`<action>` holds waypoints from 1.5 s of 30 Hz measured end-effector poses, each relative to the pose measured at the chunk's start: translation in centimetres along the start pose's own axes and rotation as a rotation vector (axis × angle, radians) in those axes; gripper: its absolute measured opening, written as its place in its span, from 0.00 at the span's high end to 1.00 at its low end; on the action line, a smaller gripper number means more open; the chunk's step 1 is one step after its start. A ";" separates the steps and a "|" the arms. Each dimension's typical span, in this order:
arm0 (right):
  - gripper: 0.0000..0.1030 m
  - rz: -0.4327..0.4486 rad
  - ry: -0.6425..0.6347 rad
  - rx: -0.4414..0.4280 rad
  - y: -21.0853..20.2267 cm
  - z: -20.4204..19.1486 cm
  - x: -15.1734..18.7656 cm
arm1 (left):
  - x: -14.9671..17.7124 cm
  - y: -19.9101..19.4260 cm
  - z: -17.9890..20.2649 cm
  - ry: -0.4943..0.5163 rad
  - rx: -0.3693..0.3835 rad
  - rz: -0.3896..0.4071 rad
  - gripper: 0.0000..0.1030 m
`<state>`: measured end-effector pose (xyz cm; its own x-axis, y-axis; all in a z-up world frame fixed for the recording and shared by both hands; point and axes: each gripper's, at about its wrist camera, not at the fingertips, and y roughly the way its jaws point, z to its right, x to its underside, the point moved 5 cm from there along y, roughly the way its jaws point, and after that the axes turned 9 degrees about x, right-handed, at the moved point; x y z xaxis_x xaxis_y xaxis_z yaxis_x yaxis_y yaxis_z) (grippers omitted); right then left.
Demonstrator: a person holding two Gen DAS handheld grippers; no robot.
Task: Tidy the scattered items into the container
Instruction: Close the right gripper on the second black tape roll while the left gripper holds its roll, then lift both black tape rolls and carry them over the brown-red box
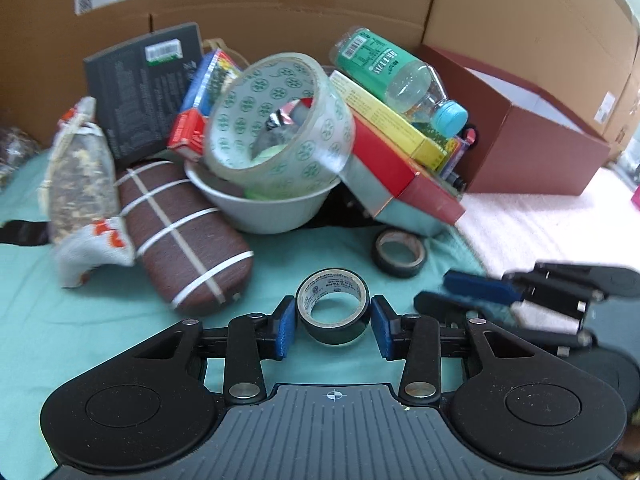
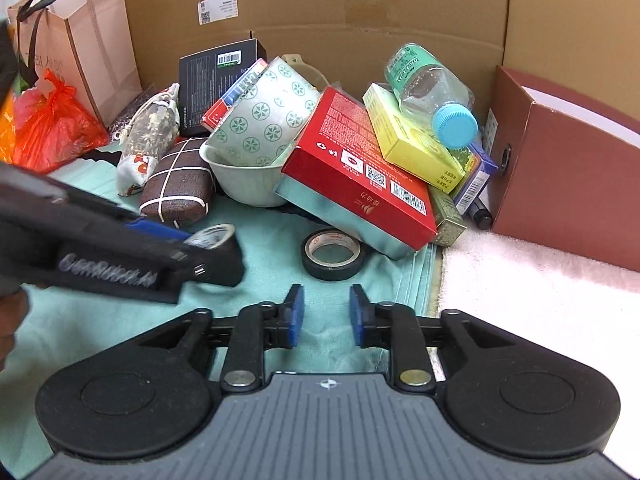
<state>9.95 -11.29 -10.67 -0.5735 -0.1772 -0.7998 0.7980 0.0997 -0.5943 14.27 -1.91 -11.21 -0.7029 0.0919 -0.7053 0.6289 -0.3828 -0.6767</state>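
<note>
Black tape roll (image 1: 333,306) sits between the left hand-held gripper's (image 1: 333,330) spread pads, contact unclear; right hand-held gripper (image 2: 326,316) released.

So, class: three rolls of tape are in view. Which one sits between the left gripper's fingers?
The nearer black roll, between the left gripper pads. The other black roll lies free beyond it, and the clear patterned roll rests in the bowl.

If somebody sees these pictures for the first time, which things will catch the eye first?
Probably the heap at the back: a big clear roll of packing tape with green flowers leaning in a white bowl, beside a tilted flat red box. Nearer, the left claw brackets a small black tape roll on the green cloth, pads not visibly pressing it.
</note>
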 end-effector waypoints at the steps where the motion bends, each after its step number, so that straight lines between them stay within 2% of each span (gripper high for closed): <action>1: 0.58 0.001 0.001 0.002 0.2 0.0 -0.1 | 0.1 -0.1 0.0 0.006 -0.011 0.002 0.54; 2: 0.56 0.001 0.001 0.005 0.4 -0.1 -0.3 | 0.1 -0.1 -0.1 0.007 -0.016 0.003 0.51; 7: 0.49 -0.004 0.009 0.017 1.3 -0.1 -0.8 | -0.1 0.1 -0.8 -0.013 -0.005 -0.001 0.52; 13: 0.45 -0.013 0.029 0.019 2.4 0.1 -1.5 | -0.1 0.4 -1.2 -0.019 -0.002 0.005 0.47; 17: 0.43 -0.016 0.028 0.021 3.1 0.0 -1.8 | -0.1 0.4 -1.5 -0.015 0.002 0.001 0.50; 18: 0.45 -0.016 0.025 0.023 3.2 -0.1 -1.9 | -0.1 0.5 -1.5 -0.013 0.000 0.000 0.53; 19: 0.55 -0.014 0.022 0.026 3.2 -0.1 -1.9 | -0.1 0.5 -1.5 -0.012 -0.001 0.000 0.54; 20: 0.55 -0.013 0.025 0.021 3.2 0.0 -1.8 | -0.1 0.5 -1.5 -0.010 -0.004 0.001 0.58; 22: 0.55 -0.014 0.033 0.009 3.1 0.1 -1.7 | -0.1 0.5 -1.5 -0.004 -0.009 0.000 0.61; 33: 0.55 -0.050 0.000 -0.048 -1.1 -0.5 0.6 | 1.1 -0.7 -0.8 0.034 0.002 -0.022 0.61; 34: 0.55 -0.051 -0.004 -0.052 -1.6 -0.6 0.8 | 1.3 -1.0 -0.6 0.047 0.007 -0.027 0.61; 37: 0.54 -0.047 -0.016 -0.053 -2.7 -0.7 1.4 | 1.8 -1.3 -0.1 0.081 0.003 -0.041 0.46; 45: 0.50 -0.045 -0.010 -0.050 -2.7 -1.1 1.3 | 1.3 -1.0 -0.1 0.061 -0.012 -0.032 0.45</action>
<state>6.85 -10.68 -10.24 -0.6065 -0.1920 -0.7716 0.7611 0.1405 -0.6332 12.76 -1.31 -11.43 -0.7015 0.1600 -0.6944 0.6107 -0.3673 -0.7015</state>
